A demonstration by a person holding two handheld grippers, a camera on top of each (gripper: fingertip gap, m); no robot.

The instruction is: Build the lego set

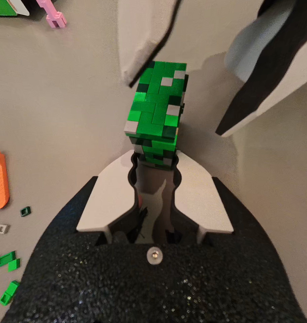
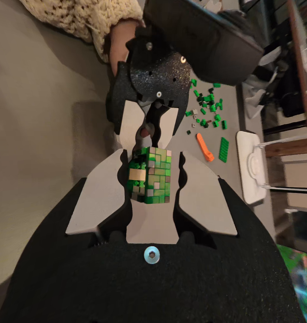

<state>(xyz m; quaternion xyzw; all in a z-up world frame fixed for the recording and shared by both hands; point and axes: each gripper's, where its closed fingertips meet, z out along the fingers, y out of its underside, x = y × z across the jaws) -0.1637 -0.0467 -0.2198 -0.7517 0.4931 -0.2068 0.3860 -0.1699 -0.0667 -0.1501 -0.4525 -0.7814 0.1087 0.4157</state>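
A tall block of green, dark green and grey lego tiles (image 1: 158, 104) sticks out forward from my left gripper (image 1: 155, 157), which is shut on its near end. The right gripper's fingers (image 1: 140, 57) show at the top of the left wrist view, spread wide; one touches the block's far left corner. In the right wrist view the block (image 2: 156, 176) lies between the fingers of my right gripper (image 2: 153, 153), which is open, with a gap on the right side. The left gripper (image 2: 149, 145) holds the block's far end there.
Several loose green pieces (image 2: 208, 106), an orange brick separator (image 2: 204, 148), a green plate (image 2: 223, 149) and a white object (image 2: 250, 169) lie on the grey table. A pink piece (image 1: 54, 15) lies far left. A hand in a knitted sleeve (image 2: 79, 15) holds the left gripper. About 7 cm separates my left fingertips from my right.
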